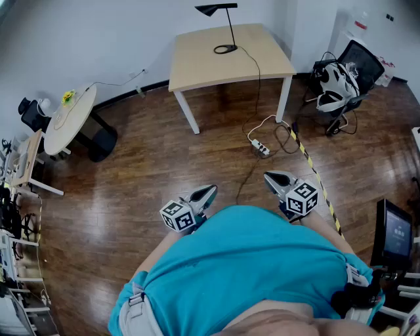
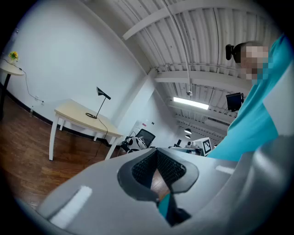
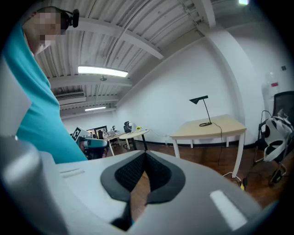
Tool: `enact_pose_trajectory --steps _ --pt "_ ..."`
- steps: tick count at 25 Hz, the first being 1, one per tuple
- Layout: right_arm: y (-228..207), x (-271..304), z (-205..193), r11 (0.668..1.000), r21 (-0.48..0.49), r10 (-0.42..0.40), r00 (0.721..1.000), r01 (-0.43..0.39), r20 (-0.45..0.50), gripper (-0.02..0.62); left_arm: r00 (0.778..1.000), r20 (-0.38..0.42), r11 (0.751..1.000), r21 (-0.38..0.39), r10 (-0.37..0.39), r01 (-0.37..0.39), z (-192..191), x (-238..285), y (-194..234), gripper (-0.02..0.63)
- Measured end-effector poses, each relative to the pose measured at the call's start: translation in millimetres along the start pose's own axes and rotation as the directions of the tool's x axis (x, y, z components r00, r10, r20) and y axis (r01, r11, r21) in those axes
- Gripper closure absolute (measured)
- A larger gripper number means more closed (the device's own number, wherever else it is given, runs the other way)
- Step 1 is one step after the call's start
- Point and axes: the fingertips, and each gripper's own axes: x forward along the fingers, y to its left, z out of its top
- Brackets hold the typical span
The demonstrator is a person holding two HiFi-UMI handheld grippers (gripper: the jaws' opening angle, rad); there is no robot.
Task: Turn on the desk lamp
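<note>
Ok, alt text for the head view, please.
A teal-shirted person holds the left gripper and right gripper shut and empty near their body; the desk lamp stands on a beige table across the wooden floor.

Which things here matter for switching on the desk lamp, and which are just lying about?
Job in hand:
desk lamp
square table it stands on
left gripper and right gripper, both shut and empty

Lying about:
round table
office chair
striped floor tape
power strip (link to lamp unclear)
</note>
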Motion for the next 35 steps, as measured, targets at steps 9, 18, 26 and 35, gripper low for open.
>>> enact_pose_trajectory --steps 9,18,26,35 --pt "-75.7 -6.0 -14.5 0.997 -0.049 0.065 0.997 -0.067 -0.038 0.594 0.999 -0.002 0.999 -0.005 0.035 -0.035 -34.0 67.2 16.0 0.604" --pt "-88.9 102.7 -3.9 0.996 -0.058 0.068 0.996 -0.072 -0.061 0.594 0.999 0.029 0.998 -0.057 0.04 -0.038 2.6 47.5 116.9 0.604" --pt "-116.0 298.4 85.1 0.998 -0.048 -0.031 0.999 0.03 -0.018 0.594 0.999 0.037 0.999 -0.006 -0.034 0.034 140.4 8.6 300.4 0.604" --pt "-225.1 392.9 117.9 0.99 -0.008 -0.142 0.99 0.141 -0.028 0.594 0.997 0.047 0.997 -0.059 -0.053 0.055 201.5 61.9 428.9 0.604"
